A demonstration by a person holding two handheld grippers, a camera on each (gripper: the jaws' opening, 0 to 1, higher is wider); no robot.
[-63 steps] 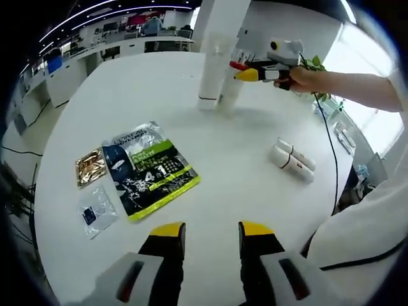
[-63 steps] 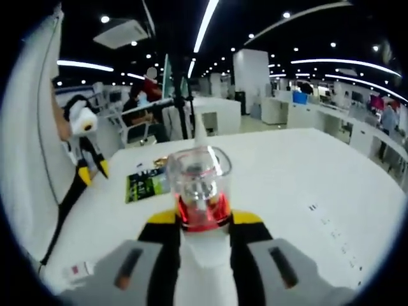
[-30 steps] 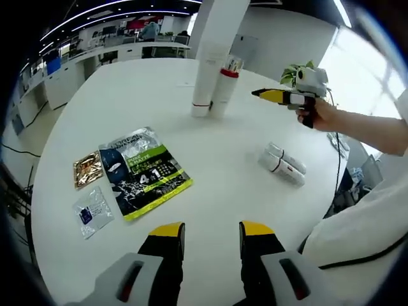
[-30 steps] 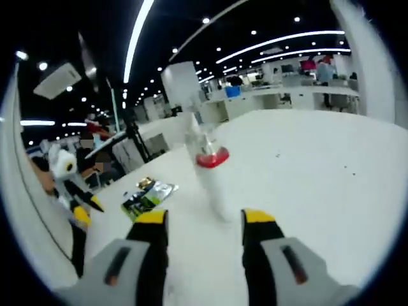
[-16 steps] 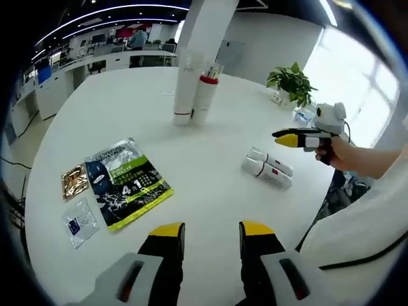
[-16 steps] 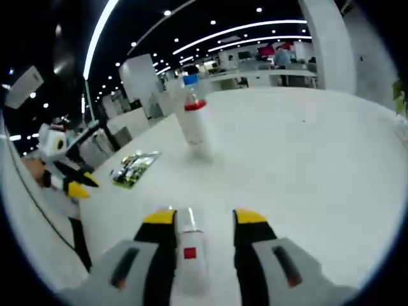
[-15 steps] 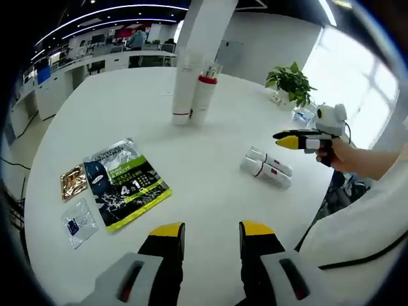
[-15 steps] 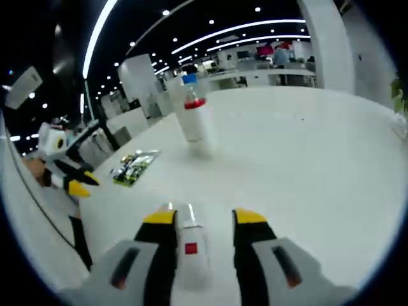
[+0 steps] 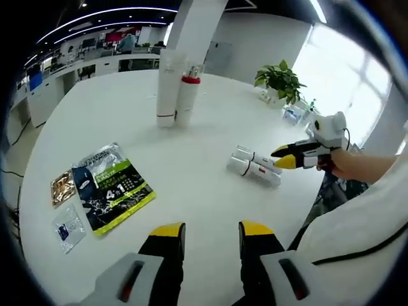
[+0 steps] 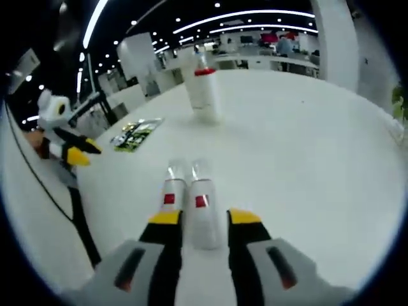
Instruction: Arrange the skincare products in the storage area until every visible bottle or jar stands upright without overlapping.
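Two white tubes (image 9: 254,167) with red labels lie side by side on the round white table (image 9: 115,108). In the right gripper view the right tube (image 10: 203,207) reaches in between my right gripper's (image 10: 204,218) jaws, which stand open close on either side; the left tube (image 10: 169,193) lies just beyond the left jaw. A tall white bottle (image 9: 167,89) and a red-collared bottle (image 9: 185,97) stand upright together at the far side, the red-collared bottle (image 10: 202,86) also ahead of the right gripper. My left gripper (image 9: 211,231) hovers open over bare table.
A green and black sachet pack (image 9: 109,187), a gold sachet (image 9: 62,187) and a clear sachet (image 9: 67,228) lie flat on the left. A potted plant (image 9: 279,78) stands past the table's far edge. A hand holds the right gripper (image 9: 294,156) at the right rim.
The right gripper let go of the red-collared bottle beside the tall one, pulled back and came down to the lying tubes; its jaws have narrowed. The left gripper stayed open.
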